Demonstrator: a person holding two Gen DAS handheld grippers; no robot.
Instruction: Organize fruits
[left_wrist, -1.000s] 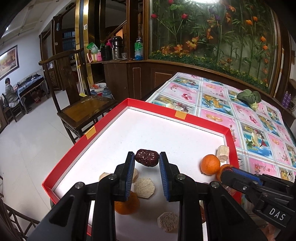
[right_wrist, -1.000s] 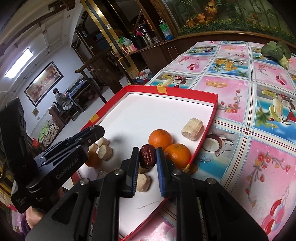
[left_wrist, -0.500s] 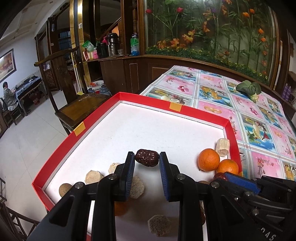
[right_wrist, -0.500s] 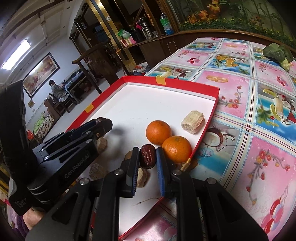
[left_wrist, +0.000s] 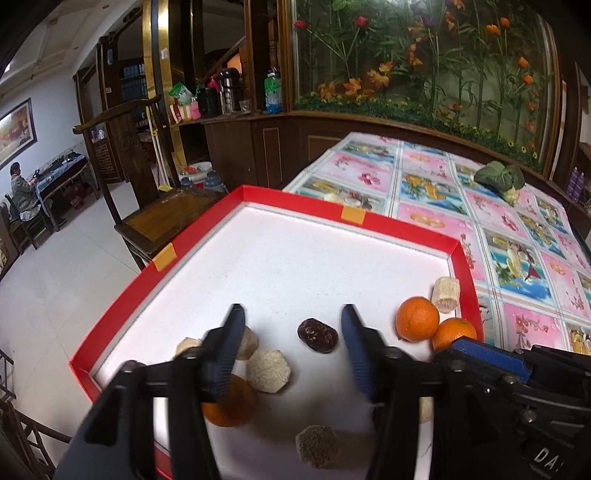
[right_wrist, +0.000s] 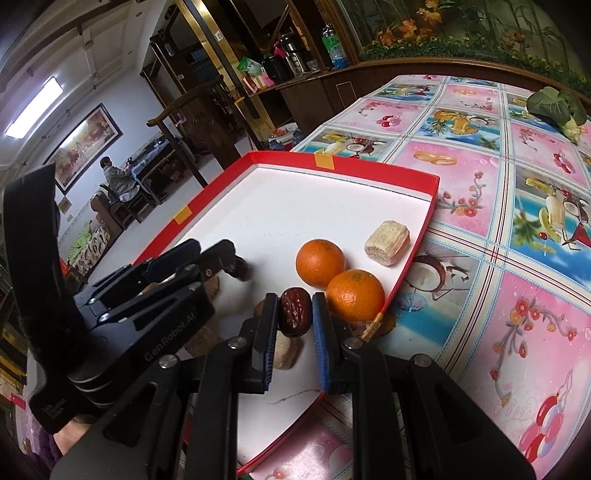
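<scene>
Wrinkled oval date (right_wrist: 294, 312) between ribbed blue pads (right_wrist: 320, 334) of right tongs (right_wrist: 294, 314)

Bench (left_wrist: 436, 192) wearing a pink and blue fruit-print cloth. Red-rimmed white tray (left_wrist: 402, 226) sitting on it at the near corner, its left side hanging past the bench edge. Leafy green vegetable (left_wrist: 499, 178) lying on the cloth far right, well apart from the tray. Something small and brown lying on the cloth just beside the tray's near right rim (right_wrist: 386, 322), too hidden to tell.
</scene>
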